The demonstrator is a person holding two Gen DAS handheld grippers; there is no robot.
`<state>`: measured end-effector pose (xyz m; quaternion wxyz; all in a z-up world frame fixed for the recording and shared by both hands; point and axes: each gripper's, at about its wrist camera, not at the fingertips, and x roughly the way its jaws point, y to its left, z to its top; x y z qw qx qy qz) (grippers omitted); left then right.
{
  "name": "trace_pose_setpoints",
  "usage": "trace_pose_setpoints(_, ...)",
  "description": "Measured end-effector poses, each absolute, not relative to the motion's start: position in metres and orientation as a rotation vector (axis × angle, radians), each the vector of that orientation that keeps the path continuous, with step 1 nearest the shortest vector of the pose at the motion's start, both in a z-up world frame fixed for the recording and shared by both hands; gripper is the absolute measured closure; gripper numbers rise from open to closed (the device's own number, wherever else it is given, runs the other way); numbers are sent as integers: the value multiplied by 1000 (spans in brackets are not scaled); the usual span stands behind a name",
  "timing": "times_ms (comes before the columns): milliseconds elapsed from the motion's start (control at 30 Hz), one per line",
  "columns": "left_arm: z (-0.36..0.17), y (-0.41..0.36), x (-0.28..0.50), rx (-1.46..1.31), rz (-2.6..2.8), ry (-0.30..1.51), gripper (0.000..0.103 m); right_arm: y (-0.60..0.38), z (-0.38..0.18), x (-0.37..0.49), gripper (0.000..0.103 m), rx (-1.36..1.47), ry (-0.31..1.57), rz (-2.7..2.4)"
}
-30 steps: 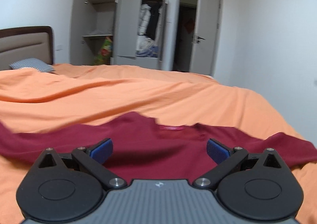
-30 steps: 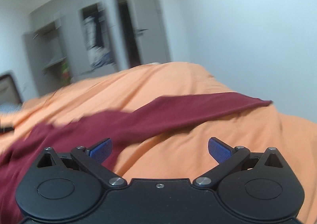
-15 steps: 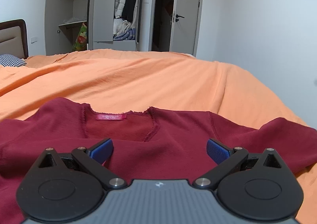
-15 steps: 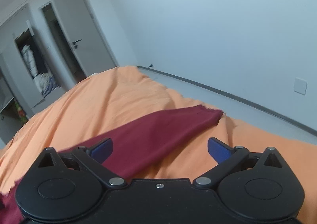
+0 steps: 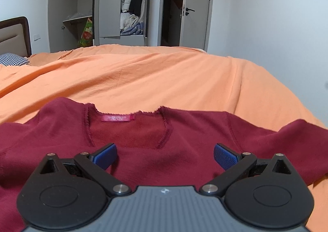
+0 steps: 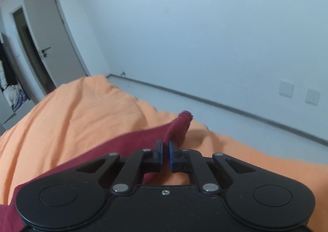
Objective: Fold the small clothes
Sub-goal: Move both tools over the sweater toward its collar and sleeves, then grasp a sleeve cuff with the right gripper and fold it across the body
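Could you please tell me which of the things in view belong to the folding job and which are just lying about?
Part of the job:
- dark red top, spread on the orange bedspread
- its sleeve, pinched in the right gripper
- left gripper, open above the top

Just lying about:
- checked pillow
- wardrobe clothes
- door

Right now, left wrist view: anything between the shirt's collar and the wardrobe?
Only bare orange bedcover lies between the maroon shirt collar and the wardrobe. The left wrist view shows it.
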<state>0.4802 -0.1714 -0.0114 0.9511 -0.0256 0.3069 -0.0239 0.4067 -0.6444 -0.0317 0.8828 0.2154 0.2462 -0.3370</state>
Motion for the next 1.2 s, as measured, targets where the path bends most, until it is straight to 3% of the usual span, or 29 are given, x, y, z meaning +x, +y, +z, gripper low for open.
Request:
trace_pose_setpoints(267, 23, -130, 477, -135, -29, 619, 0, -558, 39, 415, 98, 173, 345, -505)
trace_pose_setpoints(600, 62, -44, 457, -235, 48, 531, 0, -369, 90, 440, 98, -23, 222, -26)
trace_pose_setpoints(967, 61, 50, 444, -342, 122, 489, 0, -165, 33, 442, 99, -259, 375, 295)
trace_pose_setpoints(1200, 40, 61, 447, -356, 80, 504, 0, -105, -8, 423, 96, -439, 464, 393)
